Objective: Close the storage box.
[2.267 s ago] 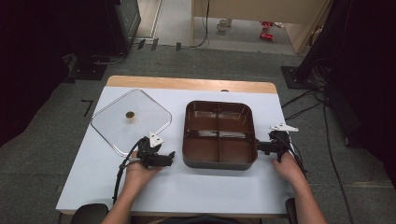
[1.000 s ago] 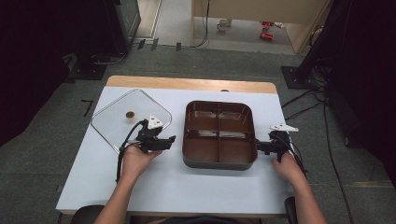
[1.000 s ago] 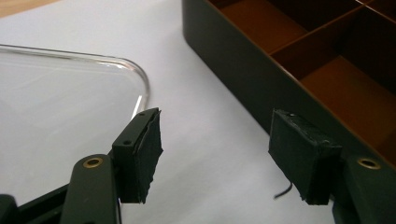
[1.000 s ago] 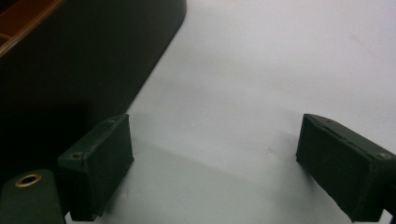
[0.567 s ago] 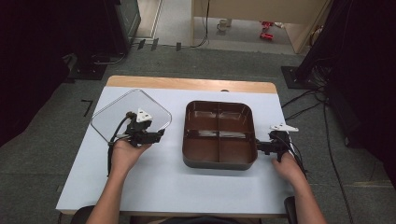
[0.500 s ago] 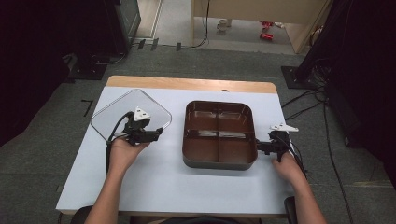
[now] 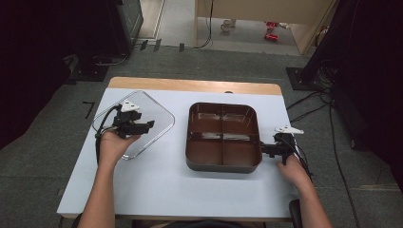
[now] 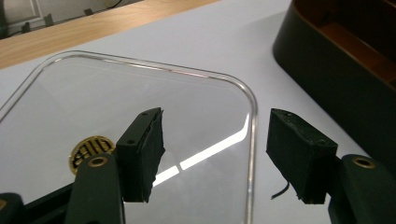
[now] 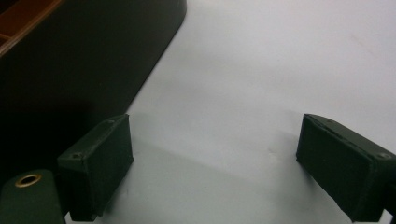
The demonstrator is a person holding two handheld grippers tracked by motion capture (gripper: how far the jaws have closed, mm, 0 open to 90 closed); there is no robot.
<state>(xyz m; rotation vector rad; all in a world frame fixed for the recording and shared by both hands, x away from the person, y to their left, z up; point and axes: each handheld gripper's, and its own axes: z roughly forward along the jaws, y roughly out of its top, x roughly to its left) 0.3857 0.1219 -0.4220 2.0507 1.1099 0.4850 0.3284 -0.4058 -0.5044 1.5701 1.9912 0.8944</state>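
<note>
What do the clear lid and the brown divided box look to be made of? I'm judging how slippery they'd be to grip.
Clear lid: transparent, glossy, glass or clear plastic; the table shows through it, a bright glare streak crosses it, and it has a thick rounded rim. A small brass-coloured metal-looking vent sits in it.
Brown divided box: smooth, semi-gloss, probably moulded plastic, with rounded corners and soft reflections.
</note>
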